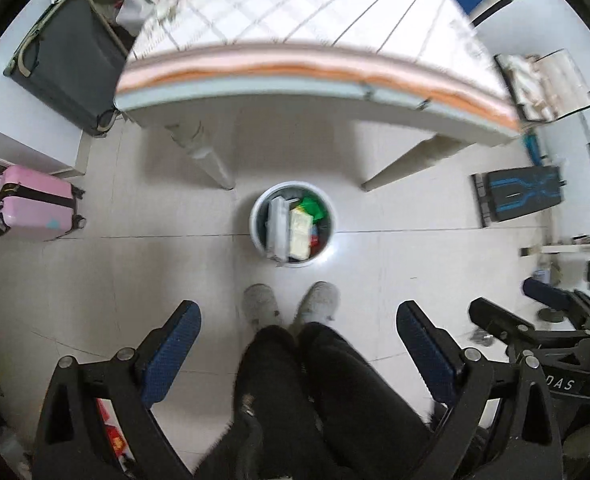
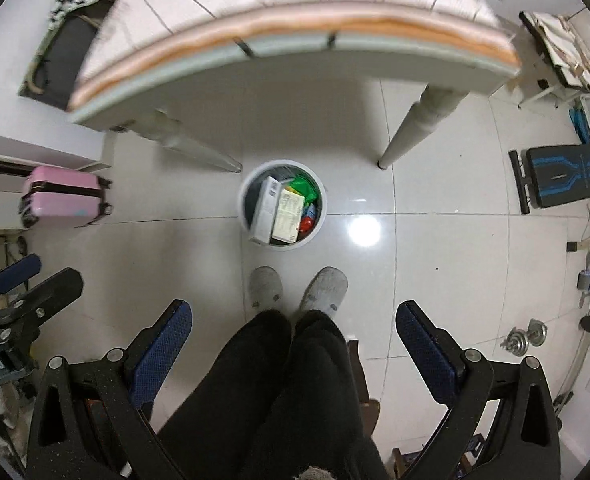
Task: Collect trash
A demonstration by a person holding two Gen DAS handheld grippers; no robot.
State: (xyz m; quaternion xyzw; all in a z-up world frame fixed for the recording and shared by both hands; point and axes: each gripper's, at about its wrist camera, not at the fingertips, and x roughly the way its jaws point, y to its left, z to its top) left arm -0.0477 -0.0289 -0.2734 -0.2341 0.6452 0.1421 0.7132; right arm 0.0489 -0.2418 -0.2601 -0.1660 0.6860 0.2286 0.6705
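Note:
A round white trash bin stands on the tiled floor in front of the person's feet; it also shows in the right wrist view. It holds a white box, a pale yellow box, a green wrapper and red and blue bits. My left gripper is open and empty, high above the floor, pointing down. My right gripper is open and empty too, beside the left one. Each gripper shows at the edge of the other's view.
A table with a checked cloth stands beyond the bin, its legs either side. A pink suitcase and a grey suitcase lie left. A black and blue bench and dumbbells lie right. The person's legs fill the lower middle.

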